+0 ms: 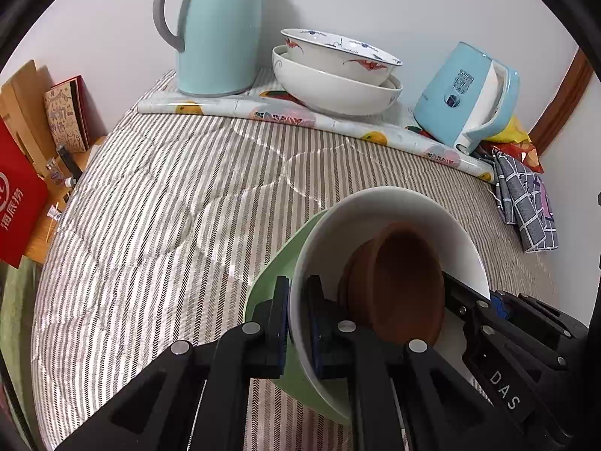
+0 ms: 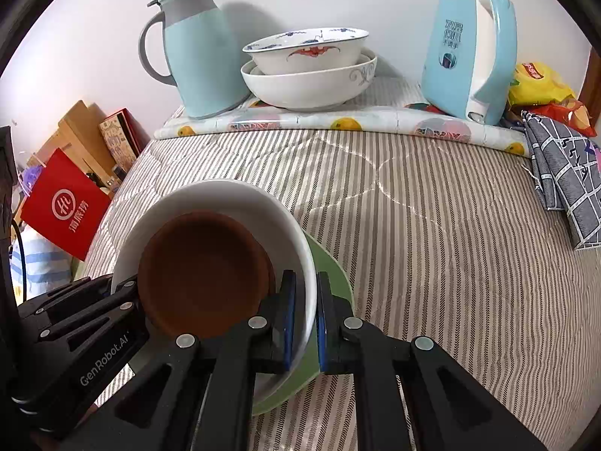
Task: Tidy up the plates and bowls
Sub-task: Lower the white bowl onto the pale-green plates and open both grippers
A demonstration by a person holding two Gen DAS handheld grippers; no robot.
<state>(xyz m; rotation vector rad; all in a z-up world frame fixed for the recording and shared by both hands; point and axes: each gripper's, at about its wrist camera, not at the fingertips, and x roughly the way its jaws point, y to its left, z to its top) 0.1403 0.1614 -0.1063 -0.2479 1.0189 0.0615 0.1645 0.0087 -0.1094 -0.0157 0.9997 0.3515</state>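
Grippers both clamped on white bowl [image 2: 210, 203] rim, left gripper [image 1: 298, 323] and right gripper [image 2: 305, 323] on opposite sides, brown dish [image 2: 203, 274] inside, green plate [image 2: 334, 274] beneath, over striped cloth [image 2: 432, 244]; lift level, evenly, toward stacked bowls [image 2: 308, 71]

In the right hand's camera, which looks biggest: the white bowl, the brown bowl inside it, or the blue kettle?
1. white bowl
2. brown bowl, nested inside it
3. blue kettle

The kettle stands much farther from the camera, so its true rank is unsure.
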